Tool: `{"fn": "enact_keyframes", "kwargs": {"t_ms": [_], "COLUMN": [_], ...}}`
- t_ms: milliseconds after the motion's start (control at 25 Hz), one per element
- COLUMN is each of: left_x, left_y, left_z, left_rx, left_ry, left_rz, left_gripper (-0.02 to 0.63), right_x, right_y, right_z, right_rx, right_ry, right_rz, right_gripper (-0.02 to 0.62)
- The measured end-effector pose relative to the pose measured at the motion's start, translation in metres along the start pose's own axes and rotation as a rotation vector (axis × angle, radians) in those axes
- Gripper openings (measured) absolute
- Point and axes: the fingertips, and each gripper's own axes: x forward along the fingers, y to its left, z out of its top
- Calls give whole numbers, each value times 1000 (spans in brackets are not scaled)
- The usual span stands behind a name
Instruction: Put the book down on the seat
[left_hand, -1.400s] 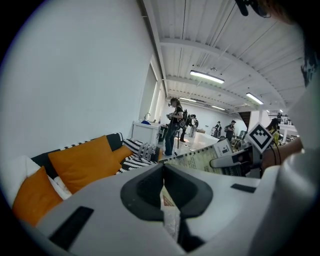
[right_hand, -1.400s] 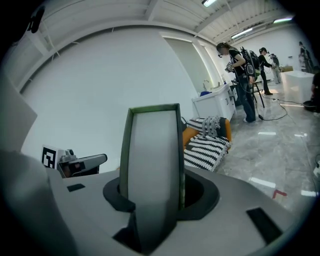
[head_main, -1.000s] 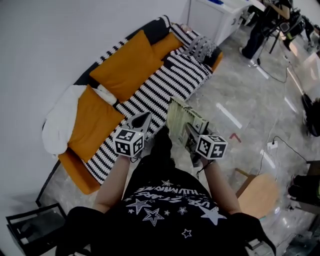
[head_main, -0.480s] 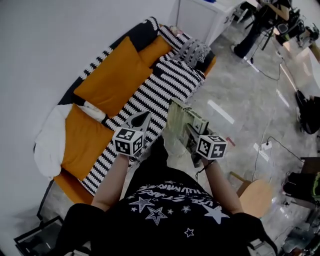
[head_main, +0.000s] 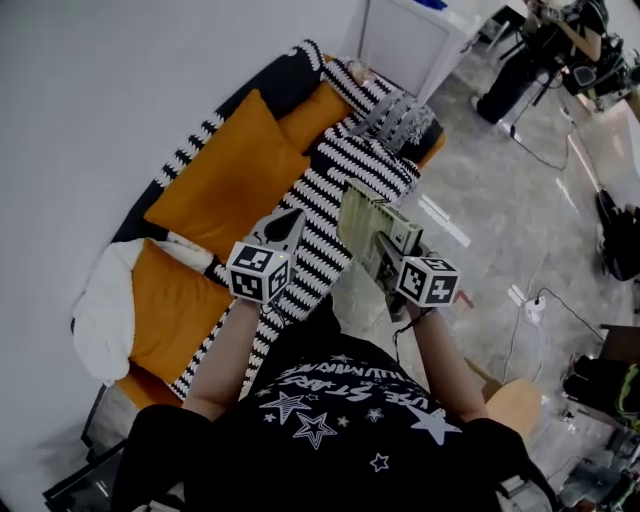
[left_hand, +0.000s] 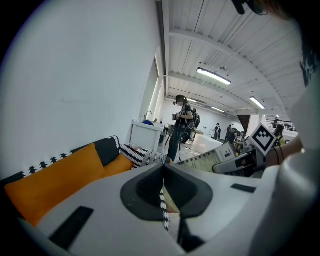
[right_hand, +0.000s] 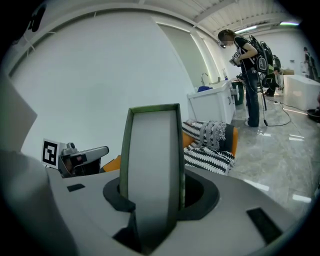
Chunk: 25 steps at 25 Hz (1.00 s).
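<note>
An olive-green book (head_main: 367, 226) stands upright between the jaws of my right gripper (head_main: 388, 250), which is shut on its lower part. In the right gripper view the book (right_hand: 152, 150) fills the middle, its pale page edge facing the camera. The book hangs over the front edge of the sofa seat (head_main: 335, 190), which is covered by a black-and-white striped blanket. My left gripper (head_main: 289, 224) is shut with nothing in it and hovers over the striped seat, left of the book. In the left gripper view the left gripper (left_hand: 164, 200) shows jaws meeting on a thin slit.
Two orange cushions (head_main: 235, 165) (head_main: 170, 300) lean on the sofa back, with a white pillow (head_main: 100, 310) at the near end and a grey throw (head_main: 400, 110) at the far end. A white cabinet (head_main: 405, 40) stands beyond. A wooden stool (head_main: 520, 405) is at my right.
Both grippers and the book have come closer to the sofa. They were over the floor in front of it and are now over the striped seat. Grips are unchanged.
</note>
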Motion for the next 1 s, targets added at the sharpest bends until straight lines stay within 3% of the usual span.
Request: {"fn": "enact_keyframes", "kwargs": {"t_ms": [520, 1000], "left_x": [28, 80], "left_y": [26, 51], "left_z": [37, 47], "left_rx": [-10, -45], "left_ry": [-49, -27], "left_rz": [-26, 70], "left_gripper": [9, 8], "right_x": [31, 81], "right_y": [-4, -56], "right_z": [49, 95], "right_rx": [-26, -29], "right_ry": [-24, 18], "right_rz": [-19, 21], "right_gripper": [170, 170]}}
